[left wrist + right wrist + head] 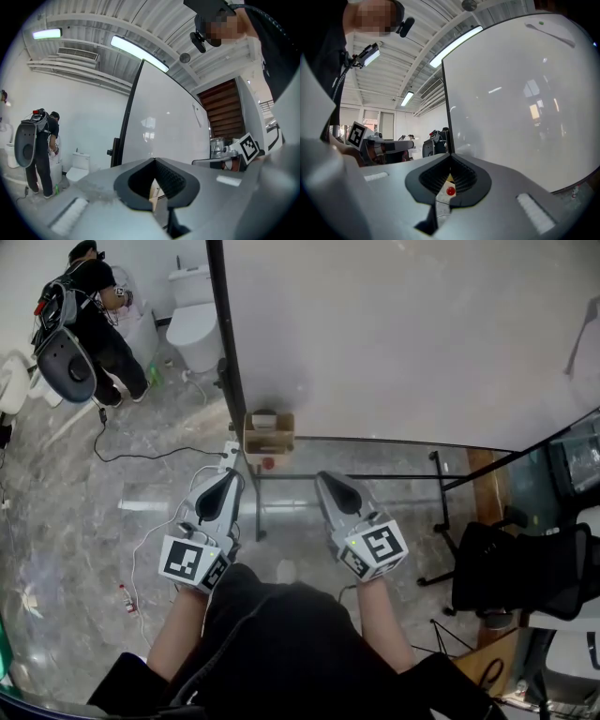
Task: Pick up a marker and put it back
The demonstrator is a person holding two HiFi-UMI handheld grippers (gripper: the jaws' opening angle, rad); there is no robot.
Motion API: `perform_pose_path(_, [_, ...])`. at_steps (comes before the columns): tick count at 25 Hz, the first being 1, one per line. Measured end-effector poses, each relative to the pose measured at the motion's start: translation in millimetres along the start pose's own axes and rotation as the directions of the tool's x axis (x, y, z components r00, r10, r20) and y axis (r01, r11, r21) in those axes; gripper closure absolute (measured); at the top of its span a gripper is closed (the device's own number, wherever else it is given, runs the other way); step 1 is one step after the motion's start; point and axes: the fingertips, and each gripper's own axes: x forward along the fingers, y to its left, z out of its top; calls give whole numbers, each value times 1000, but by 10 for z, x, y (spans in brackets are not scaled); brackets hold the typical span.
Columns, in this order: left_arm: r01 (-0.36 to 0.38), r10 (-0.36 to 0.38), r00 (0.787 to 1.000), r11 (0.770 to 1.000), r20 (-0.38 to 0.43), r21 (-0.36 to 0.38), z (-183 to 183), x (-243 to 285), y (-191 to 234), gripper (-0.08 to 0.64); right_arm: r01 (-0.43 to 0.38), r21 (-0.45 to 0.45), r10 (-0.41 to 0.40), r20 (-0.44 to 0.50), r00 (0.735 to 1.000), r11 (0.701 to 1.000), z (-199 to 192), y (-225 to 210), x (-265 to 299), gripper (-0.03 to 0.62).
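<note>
The grey left gripper (232,475) and grey right gripper (324,477) were shut tight, holding nothing, near the small brown cardboard box (268,435) with a red marker (269,463) under it.

Head cam sits on the wearer (281,643) and looks steeply down past both arms at the left claw (228,480) and right claw (328,482), with the whiteboard (403,334) just ahead and the floor (94,521) below. Each claw cam rides low behind its own jaws and looks level along them, wide enough to catch the ceiling (93,47). Both face the whiteboard from close up. The left one shares the toilet (195,320) and the person at the back (94,315) with the head cam. The box (268,435) shows from above and through the right jaws. Each claw cam catches the other's marker cube (248,147) at its edge.
</note>
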Motion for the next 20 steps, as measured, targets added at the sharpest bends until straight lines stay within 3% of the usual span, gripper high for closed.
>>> perform_pose_path(12, [62,-62,998,998,-14,-6,20,197,357,554,54,-15,-54,-26,998,998,-69,-42,424,580])
perform_pose_path(20, [131,-131,991,991,-33,-15,38,285,483,554,120,-117,-134,-119,984,986,-415,-100,682,491])
